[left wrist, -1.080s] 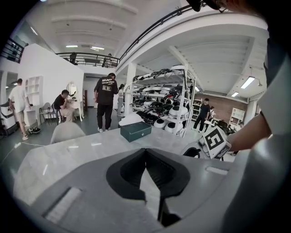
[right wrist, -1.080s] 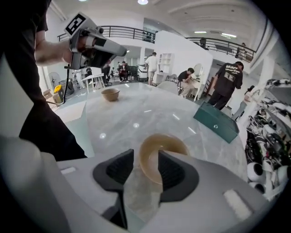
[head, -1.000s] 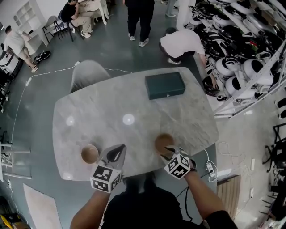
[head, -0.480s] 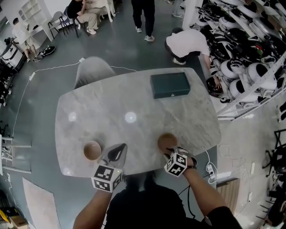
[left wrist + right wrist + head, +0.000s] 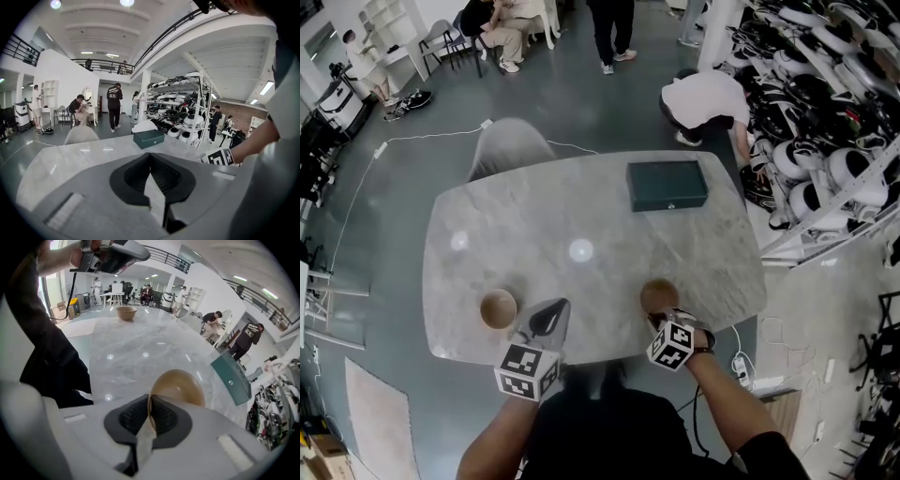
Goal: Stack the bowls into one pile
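Observation:
Two tan bowls stand on the marble table [image 5: 581, 206]. The left bowl [image 5: 498, 308] [image 5: 126, 312] sits alone near the front left. My left gripper [image 5: 550, 315] [image 5: 150, 157] hovers just right of it, shut, with nothing between its tips. The right bowl [image 5: 659, 296] [image 5: 179, 387] is near the front edge. My right gripper [image 5: 660, 322] [image 5: 149, 411] points steeply down at that bowl's near rim. Its jaws are closing, and the pads press on the rim, one inside and one outside.
A dark green box [image 5: 667, 186] [image 5: 148, 138] [image 5: 229, 376] lies at the table's far right. A grey chair [image 5: 508, 145] stands behind the far edge. People stand and sit beyond it. Racks of helmets [image 5: 825, 141] fill the right side.
My right gripper has sunk a little onto the right bowl's near rim and its jaws have closed on it. The left gripper has stayed in place.

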Motion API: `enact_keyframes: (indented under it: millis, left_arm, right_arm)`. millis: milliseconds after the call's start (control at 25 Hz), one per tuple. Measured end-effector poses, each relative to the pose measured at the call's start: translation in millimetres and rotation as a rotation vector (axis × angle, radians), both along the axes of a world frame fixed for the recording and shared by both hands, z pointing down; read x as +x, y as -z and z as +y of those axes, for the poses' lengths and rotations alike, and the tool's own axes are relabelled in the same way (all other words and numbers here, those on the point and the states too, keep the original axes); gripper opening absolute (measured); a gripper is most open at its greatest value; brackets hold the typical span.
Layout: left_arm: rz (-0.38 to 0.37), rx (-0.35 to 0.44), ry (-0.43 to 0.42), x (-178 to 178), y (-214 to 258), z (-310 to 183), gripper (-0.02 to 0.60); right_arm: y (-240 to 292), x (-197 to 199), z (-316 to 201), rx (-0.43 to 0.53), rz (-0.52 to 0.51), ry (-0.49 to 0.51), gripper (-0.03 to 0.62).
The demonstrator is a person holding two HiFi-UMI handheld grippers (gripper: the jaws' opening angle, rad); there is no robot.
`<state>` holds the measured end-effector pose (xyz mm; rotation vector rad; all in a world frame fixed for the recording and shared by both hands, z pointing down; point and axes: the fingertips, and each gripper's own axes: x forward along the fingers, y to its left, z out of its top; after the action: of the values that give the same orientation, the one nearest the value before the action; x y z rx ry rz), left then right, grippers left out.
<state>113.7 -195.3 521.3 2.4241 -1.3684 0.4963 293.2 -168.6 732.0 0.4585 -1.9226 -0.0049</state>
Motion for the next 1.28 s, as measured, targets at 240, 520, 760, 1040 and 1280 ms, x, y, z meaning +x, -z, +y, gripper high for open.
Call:
enact_keyframes:
  millis: [240,520,760,1040,1280]
  left_arm:
    - [-0.013,0.012,0.053,-19.5,7.3,12.6,0.011]
    - [0.005,0.041,0.12,-74.7,22.8,27.9,0.011]
    - [0.017,0.065,0.188,-145.8,31.7,48.4,0.011]
    - [0.021,0.094,0.306,-248.6,39.5,82.1,0.011]
    - [0.048,0.098,0.371,-318.2,40.9,115.4,0.011]
  right_arm:
    - [29.1,-5.1,-19.5,0.052,-0.031,0.005,0.017]
    - [82.1,-56.8,-30.8,0.12,-0.081,0.033,0.017]
    - [118.7,-141.0,-23.5,0.162,-0.107,0.125,0.017]
    - [150.2,-254.3,-4.5,0.183,-0.133,0.25,0.017]
    - [163.7,-342.2,23.1,0.198,-0.128,0.348,0.017]
